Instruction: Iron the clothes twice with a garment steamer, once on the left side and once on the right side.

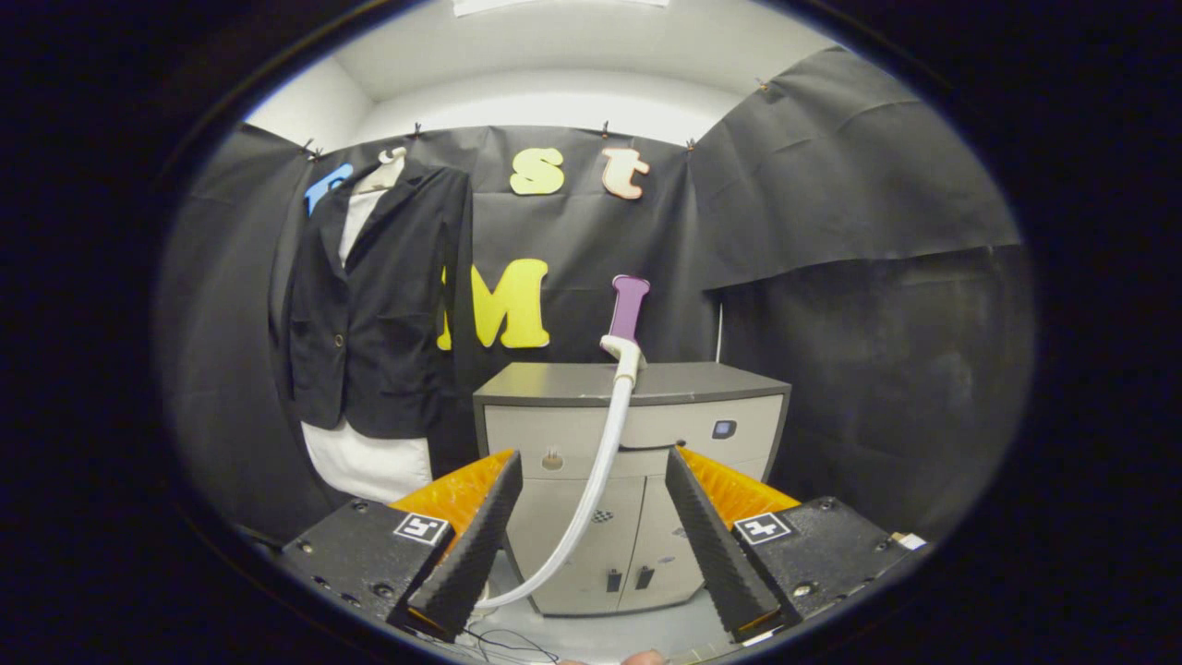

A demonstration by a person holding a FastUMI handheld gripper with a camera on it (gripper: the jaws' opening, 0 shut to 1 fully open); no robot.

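Tool (591, 462): fingers spread, gripping nothing | Steamer head (628, 319): upright atop cabinet (637, 462), long axis vertical, hose (591, 489) trailing down cabinet front | Jacket (374, 305): hanging left of cabinet

- My one camera rides on the tool (591, 480) and looks forward along its two fingers (476, 540), which stand wide apart at the bottom of the view with nothing between them.
- It faces the booth's back wall, about level, from low height.
- Straight ahead, beyond the fingers, stands the grey cabinet (633, 480); the view meets its front and sees only a little of its top.
- The garment steamer (628, 323) rises above the cabinet, its hose (591, 489) falling between the fingers.
- The hanging jacket (374, 305) is left of the cabinet, farther than the fingers.
- The fisheye lens also takes in the side walls and the ceiling.
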